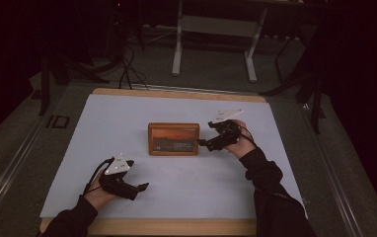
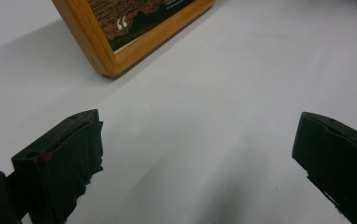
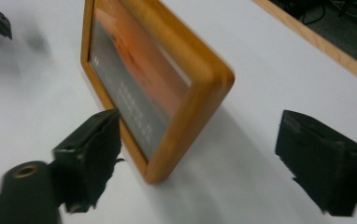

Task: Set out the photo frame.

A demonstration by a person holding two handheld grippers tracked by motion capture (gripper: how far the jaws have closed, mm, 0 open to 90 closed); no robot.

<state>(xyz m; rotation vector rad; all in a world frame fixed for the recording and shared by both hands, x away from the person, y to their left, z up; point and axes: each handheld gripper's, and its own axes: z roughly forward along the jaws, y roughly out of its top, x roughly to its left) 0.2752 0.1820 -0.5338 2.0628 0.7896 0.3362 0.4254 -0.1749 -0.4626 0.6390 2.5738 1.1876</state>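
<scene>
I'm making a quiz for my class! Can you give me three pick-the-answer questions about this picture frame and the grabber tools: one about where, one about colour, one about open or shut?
1. Where does the picture frame stand?
A. near the middle of the white mat
B. on the floor
C. at the mat's left edge

2. What colour is the frame's border?
A. blue
B. orange-brown wood
C. white

3. How are the right gripper's jaws?
A. shut on the frame
B. shut on nothing
C. wide open, the frame's end between them

Answers:
1 A: the high view shows it mid-mat.
2 B: all views show a wooden border.
3 C: the right gripper view shows neither jaw pressing the frame.
</scene>
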